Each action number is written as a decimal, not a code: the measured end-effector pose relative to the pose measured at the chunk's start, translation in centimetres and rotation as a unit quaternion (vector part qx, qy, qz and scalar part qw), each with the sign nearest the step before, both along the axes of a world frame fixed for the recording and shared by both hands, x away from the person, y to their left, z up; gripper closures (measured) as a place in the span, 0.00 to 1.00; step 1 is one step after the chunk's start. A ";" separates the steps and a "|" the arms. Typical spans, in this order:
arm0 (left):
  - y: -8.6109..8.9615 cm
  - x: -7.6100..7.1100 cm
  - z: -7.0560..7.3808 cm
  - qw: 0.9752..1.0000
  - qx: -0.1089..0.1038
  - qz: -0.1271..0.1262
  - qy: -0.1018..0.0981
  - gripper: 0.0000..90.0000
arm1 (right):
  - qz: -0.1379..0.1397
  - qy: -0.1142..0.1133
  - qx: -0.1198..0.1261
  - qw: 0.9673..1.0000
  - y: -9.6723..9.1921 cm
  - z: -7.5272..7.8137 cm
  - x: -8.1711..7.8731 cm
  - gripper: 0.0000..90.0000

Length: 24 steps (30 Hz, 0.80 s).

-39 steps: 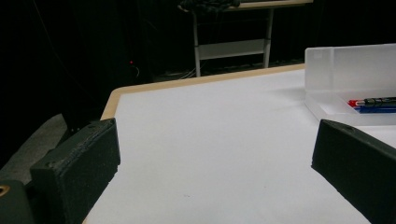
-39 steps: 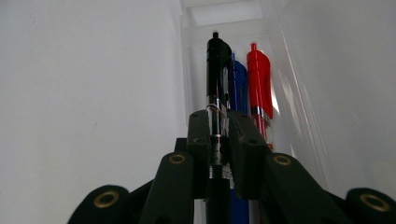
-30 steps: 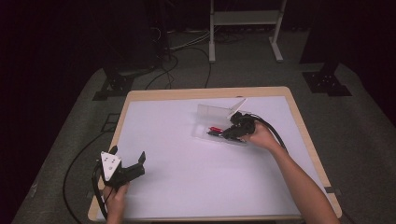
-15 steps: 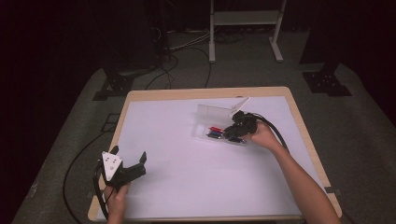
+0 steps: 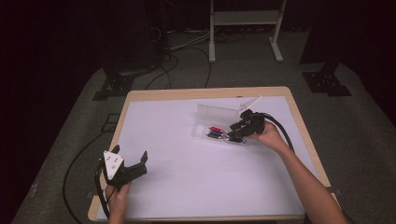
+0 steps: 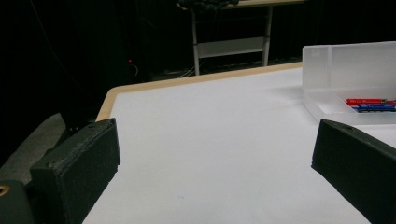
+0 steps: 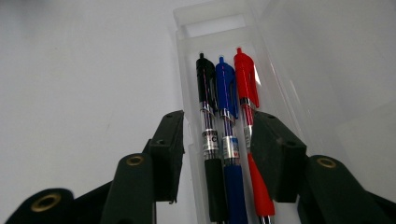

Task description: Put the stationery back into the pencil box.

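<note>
A clear plastic pen case (image 5: 212, 115) lies open right of the table's middle, with its lid raised behind it. In its tray lie a black pen (image 7: 208, 126), a blue pen (image 7: 226, 116) and a red pen (image 7: 245, 88), side by side. My right gripper (image 5: 237, 131) hovers over the tray's near end, open. In the right gripper view the right gripper (image 7: 222, 151) has its jaws standing either side of the pens. My left gripper (image 5: 130, 164) rests open at the front left of the table with nothing between its jaws. Its own view shows the case (image 6: 348, 65) far to the right.
A white mat (image 5: 187, 154) covers the wooden table (image 5: 187, 93). Black cables (image 5: 77, 163) trail over the grey floor at the left. A white-legged stand (image 5: 245, 28) is beyond the far edge. Darkness surrounds the table.
Little differs: the right gripper has edged slightly over the case, and the left gripper holds its place.
</note>
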State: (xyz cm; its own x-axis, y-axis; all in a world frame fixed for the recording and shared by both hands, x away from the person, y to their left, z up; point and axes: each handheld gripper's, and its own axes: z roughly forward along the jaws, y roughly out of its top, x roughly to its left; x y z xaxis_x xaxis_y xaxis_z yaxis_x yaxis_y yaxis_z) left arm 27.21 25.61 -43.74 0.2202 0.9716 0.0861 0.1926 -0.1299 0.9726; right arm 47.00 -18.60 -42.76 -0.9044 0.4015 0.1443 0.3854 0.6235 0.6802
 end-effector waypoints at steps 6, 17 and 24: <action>0.0 -0.3 -0.1 1.000 0.000 -0.006 0.002 0.00 | -0.002 -0.004 0.014 1.000 -1.0 0.4 -0.8 0.56; -0.2 -0.2 -0.1 1.000 0.003 -0.004 0.001 0.00 | -0.011 -0.021 0.048 0.999 -3.2 1.1 -2.9 0.52; -0.3 -0.2 -0.1 1.000 0.007 -0.003 0.001 0.00 | -0.019 -0.020 0.059 0.998 -4.3 0.9 -3.8 0.49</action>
State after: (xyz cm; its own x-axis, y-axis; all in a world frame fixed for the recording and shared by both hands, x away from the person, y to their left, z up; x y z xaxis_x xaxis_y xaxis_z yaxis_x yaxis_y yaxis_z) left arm 27.01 25.28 -43.82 0.2261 0.9690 0.0992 0.1946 -0.1447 0.9702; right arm 43.24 -22.93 -41.87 -0.8945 0.4187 0.1565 0.3784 0.5231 0.7636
